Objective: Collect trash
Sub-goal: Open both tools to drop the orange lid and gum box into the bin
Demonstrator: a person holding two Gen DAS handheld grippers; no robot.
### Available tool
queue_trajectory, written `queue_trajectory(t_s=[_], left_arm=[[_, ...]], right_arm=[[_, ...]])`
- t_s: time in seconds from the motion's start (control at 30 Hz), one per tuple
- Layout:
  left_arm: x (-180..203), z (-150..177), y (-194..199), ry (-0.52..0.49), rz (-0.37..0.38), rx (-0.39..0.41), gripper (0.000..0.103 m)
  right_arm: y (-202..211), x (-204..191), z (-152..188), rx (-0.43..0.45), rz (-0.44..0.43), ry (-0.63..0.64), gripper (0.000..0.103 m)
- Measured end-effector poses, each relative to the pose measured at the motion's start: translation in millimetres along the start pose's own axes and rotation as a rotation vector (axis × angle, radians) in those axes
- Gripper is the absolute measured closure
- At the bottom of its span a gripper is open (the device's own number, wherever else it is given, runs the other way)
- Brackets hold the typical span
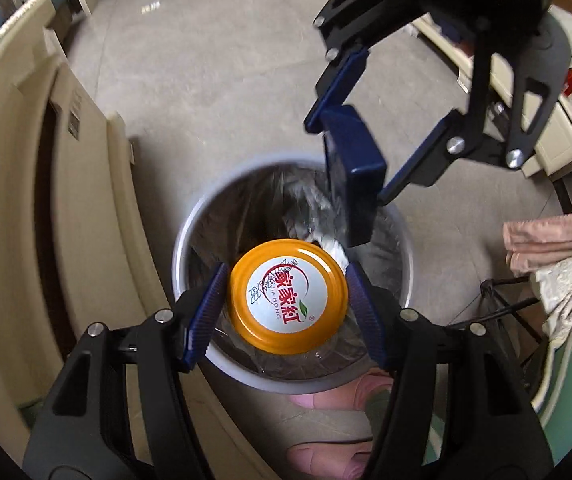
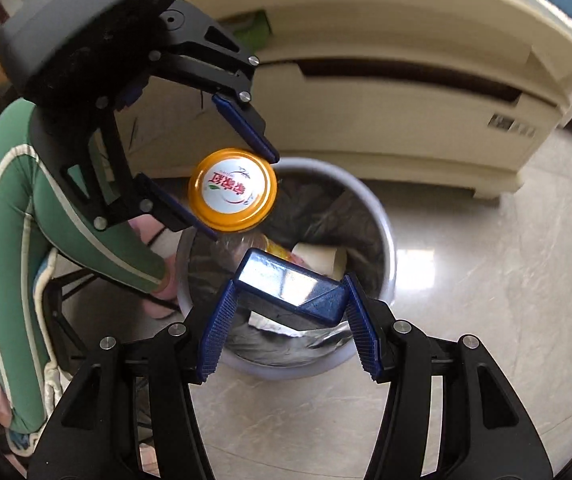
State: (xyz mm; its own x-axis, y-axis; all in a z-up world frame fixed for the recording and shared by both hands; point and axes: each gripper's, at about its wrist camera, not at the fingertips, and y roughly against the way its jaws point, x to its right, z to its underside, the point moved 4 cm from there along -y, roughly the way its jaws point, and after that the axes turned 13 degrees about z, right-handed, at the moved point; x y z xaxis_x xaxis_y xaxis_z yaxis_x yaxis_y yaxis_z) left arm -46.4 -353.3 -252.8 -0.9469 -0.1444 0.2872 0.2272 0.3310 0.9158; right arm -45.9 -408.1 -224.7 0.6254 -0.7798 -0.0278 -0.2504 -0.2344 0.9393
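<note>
A: What is the left gripper (image 1: 286,304) holding?

B: A jar with an orange lid (image 1: 288,297). In the left wrist view the lid sits in the lower middle of the frame. The two blue pads press on its left and right sides. The clear body of the jar hangs below the lid.

A: And what is under it?

B: A round gray trash bin (image 1: 402,240) with a dark bag inside. The jar is right over the open top of the bin.

A: What about the right gripper (image 2: 288,324)?

B: It is clamped on a dark blue box (image 2: 286,282). In the right wrist view the box is in the lower middle of the frame, squeezed between the blue pads. It is over the bin too.

A: Is anything in the bin?

B: Yes. A white paper cup (image 2: 320,260) lies inside, just above the blue box in the right wrist view. There is some crinkly clear plastic too. I cannot tell what else.

A: What is around the bin?

B: A big cream cabinet (image 2: 366,120) across the top of that view, and a shiny gray floor (image 2: 486,320). On the left I see a leg in green pants (image 2: 13,220) with white stripes.
</note>
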Motion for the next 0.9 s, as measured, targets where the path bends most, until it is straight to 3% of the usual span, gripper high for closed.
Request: queue_trajectory(t_s=[0.23,0.43,0.57,0.9], left_arm=[[-6.0,9.6,-39.8,0.006,0.04,-0.101,0.044],[-2.5,12.4,-45.8,-0.006,0.052,-0.103,0.044],[1.9,13.9,-43.5,0.001,0.045,-0.092,0.034],[1.3,11.1,-29.5,-0.001,0.009,-0.06,0.034]], right_arm=[[-38.5,-1.6,13.3,-0.057,-0.012,-0.023,0.048],[-51.4,-2.7,15.7,-0.084,-0.037,-0.05,0.046],[-51.6,-2.1,15.0,-0.081,-0.031,-0.06,0.047],[-42.1,-1.0,11.7,-0.071,-0.019,-0.06,0.046]])
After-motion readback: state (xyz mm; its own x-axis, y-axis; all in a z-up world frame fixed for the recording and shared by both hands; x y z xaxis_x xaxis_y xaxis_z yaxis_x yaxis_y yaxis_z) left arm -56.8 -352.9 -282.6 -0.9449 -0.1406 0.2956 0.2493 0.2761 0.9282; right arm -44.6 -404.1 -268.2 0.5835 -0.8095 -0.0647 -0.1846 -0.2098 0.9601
